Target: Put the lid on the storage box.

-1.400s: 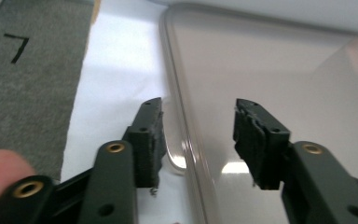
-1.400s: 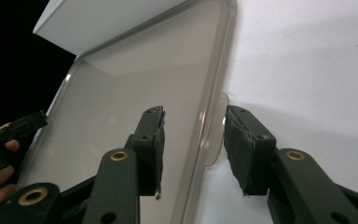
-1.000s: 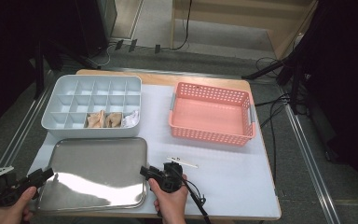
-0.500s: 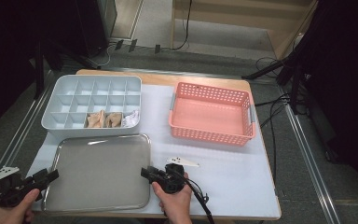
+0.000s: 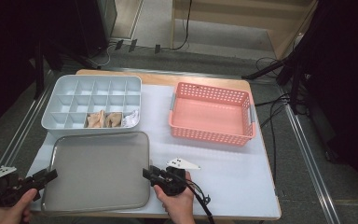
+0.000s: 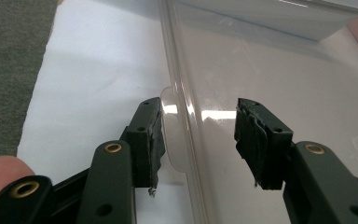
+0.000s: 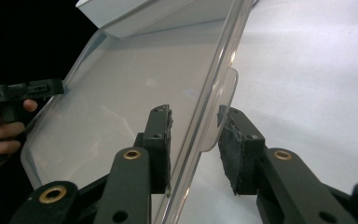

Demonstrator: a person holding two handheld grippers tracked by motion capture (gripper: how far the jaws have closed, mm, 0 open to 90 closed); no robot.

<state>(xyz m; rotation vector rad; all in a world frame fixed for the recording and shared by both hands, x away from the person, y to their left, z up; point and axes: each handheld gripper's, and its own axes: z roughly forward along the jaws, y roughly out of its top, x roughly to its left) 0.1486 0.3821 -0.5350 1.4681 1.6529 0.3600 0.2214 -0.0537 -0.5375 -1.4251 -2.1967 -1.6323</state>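
From the high view, the clear lid (image 5: 98, 170) lies flat on the worktop (image 5: 223, 177), just in front of the grey compartment box (image 5: 93, 102) it seems meant for; the pink basket (image 5: 212, 114) sits apart to the right. The left hand-held gripper (image 5: 46, 176) is at the lid's left edge, the right hand-held gripper (image 5: 148, 173) at its right edge.

In the left gripper view, the jaws have just been closing, spread either side of the lid's rim tab (image 6: 172, 126) without pinching it.

In the right gripper view, the jaws straddle the other tab (image 7: 221, 109), gaps visible, not gripping.

I'd say lifting and fitting the lid remain.
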